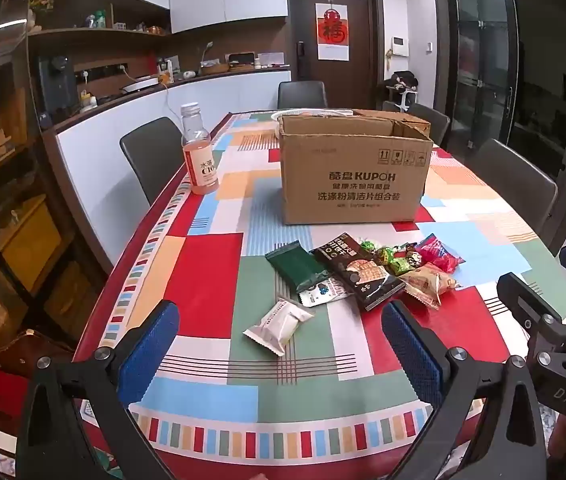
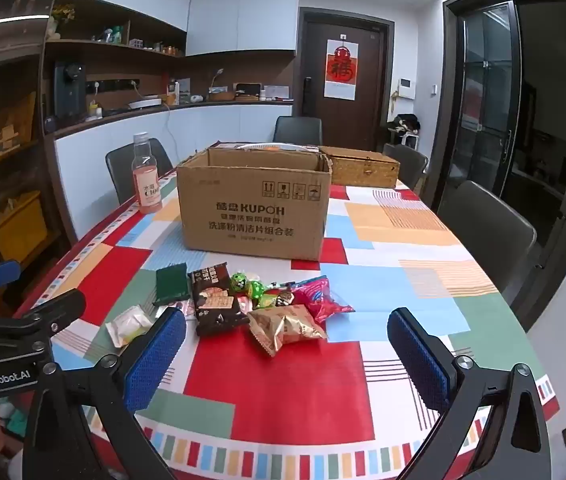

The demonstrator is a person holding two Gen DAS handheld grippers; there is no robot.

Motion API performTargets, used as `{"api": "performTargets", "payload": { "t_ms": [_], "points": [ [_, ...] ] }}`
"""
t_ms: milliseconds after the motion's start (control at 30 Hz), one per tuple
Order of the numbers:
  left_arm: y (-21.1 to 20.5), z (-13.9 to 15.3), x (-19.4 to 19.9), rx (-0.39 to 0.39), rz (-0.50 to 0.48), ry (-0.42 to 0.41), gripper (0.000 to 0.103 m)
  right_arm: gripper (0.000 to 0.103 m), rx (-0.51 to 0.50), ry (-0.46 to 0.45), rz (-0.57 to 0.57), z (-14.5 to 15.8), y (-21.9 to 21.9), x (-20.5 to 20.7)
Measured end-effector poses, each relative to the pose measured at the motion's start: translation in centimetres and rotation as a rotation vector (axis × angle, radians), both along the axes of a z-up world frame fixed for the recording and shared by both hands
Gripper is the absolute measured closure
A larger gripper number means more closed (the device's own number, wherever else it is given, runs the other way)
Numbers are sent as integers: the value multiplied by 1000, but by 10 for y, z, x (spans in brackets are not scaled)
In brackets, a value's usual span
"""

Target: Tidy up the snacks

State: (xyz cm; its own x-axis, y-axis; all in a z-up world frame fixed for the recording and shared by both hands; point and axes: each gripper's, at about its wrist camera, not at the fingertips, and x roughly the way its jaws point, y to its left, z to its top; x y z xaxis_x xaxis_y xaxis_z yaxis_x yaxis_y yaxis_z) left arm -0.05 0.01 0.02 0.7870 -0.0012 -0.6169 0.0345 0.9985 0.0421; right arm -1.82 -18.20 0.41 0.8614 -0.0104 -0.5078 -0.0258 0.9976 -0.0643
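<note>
A pile of snack packets lies on the patterned tablecloth in front of an open cardboard box [image 1: 353, 172] [image 2: 255, 208]. In it are a white packet [image 1: 277, 326] [image 2: 129, 326], a dark green packet [image 1: 297, 266] [image 2: 171, 284], a black biscuit bag [image 1: 361, 270] [image 2: 215, 304], a tan packet [image 1: 429, 282] [image 2: 283, 328], a pink packet [image 1: 439, 254] [image 2: 321, 298] and small green candies [image 2: 249, 286]. My left gripper [image 1: 281, 346] is open just short of the white packet. My right gripper [image 2: 287, 348] is open near the tan packet. Neither holds anything.
A pink drink bottle [image 1: 199, 152] [image 2: 146, 176] stands left of the box. A woven basket [image 2: 363, 166] sits behind the box at the right. Dark chairs [image 2: 487, 228] ring the table. The right gripper's body shows at the left wrist view's right edge.
</note>
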Motion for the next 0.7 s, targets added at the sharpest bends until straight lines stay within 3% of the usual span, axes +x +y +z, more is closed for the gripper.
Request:
{"api": "performTargets", "payload": {
  "t_ms": [700],
  "points": [
    [3,0,-2,12,2,4,0,1,1,27,9,-1,1,4]
  ]
}}
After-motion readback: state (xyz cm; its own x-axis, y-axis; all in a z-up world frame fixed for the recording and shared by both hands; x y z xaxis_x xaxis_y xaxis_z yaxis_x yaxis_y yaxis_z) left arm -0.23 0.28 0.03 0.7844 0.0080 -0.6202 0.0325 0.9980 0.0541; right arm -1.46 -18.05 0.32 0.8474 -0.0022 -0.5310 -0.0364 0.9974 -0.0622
